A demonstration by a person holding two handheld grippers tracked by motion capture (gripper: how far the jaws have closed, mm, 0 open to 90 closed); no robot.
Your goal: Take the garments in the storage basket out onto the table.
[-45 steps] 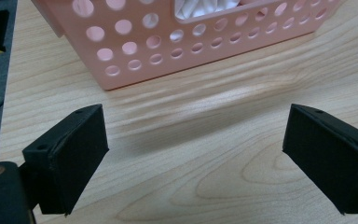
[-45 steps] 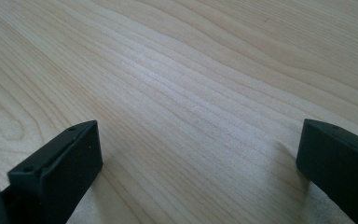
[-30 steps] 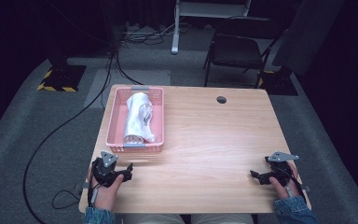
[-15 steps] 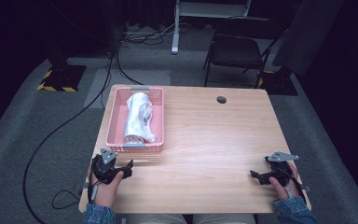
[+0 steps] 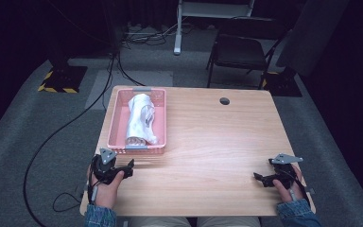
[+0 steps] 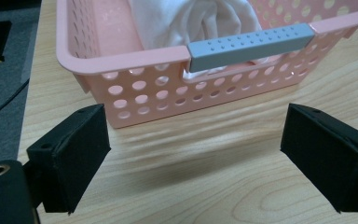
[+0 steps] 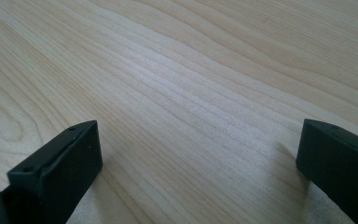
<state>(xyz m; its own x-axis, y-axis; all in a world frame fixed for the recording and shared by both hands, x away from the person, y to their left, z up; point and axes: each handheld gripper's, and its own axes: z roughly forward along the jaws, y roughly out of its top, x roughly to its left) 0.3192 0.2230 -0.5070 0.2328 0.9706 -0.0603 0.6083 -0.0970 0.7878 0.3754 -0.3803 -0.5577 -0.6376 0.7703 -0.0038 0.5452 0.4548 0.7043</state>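
Hovering just short of the pink basket, at the near left of the worktop, with the left hand-held gripper released and holding nothing, jaws standing wide apart and aimed at the basket's near wall. Looking along those jaws in the left gripper view, straight at the perforated near wall of the basket and its grey handle bar, with the white cloth bunched up inside, right behind the handle. Lying lengthwise in the basket, the white cloth, from the far end down to the near end. Waiting at the near right corner, well apart from the basket, the right hand-held gripper, also released, jaws spread over bare wood and gripping nothing. Judging by this, sitting at the very opening step: approaching, not yet grasping. Calling next, probably, for lifting the left hand-held gripper over the near rim and lowering it onto the cloth, or else closing on the grey handle to draw the basket nearer; either way, needing the jaws kept clear of the wall and centred before clenching
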